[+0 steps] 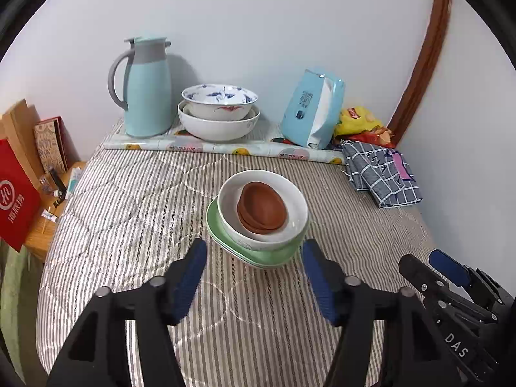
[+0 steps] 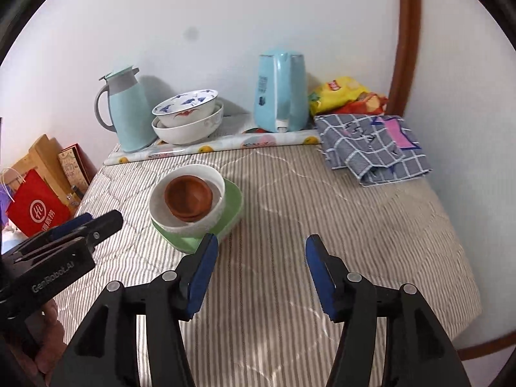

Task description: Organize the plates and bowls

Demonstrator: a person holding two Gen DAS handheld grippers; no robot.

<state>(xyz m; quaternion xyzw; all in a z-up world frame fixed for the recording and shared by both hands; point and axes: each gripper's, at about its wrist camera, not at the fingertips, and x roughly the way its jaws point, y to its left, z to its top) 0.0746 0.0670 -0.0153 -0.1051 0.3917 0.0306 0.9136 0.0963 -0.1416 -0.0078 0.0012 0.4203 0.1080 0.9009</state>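
A stack sits mid-table on the striped cloth: brown saucers (image 1: 262,208) inside a white bowl (image 1: 290,203) on green plates (image 1: 258,254). The stack also shows in the right wrist view, with the saucers (image 2: 188,197), the bowl (image 2: 190,222) and the plates (image 2: 233,200). A blue-patterned bowl (image 1: 219,101) rests in a larger white bowl (image 1: 217,127) at the back. My left gripper (image 1: 251,269) is open and empty, just in front of the stack. My right gripper (image 2: 262,266) is open and empty, to the right of the stack.
A teal thermos jug (image 1: 146,87), a blue tissue pack (image 1: 312,108), snack bags (image 1: 361,122) and a folded checked cloth (image 1: 380,174) stand along the back and right. A red bag (image 1: 16,200) and boxes sit off the left edge.
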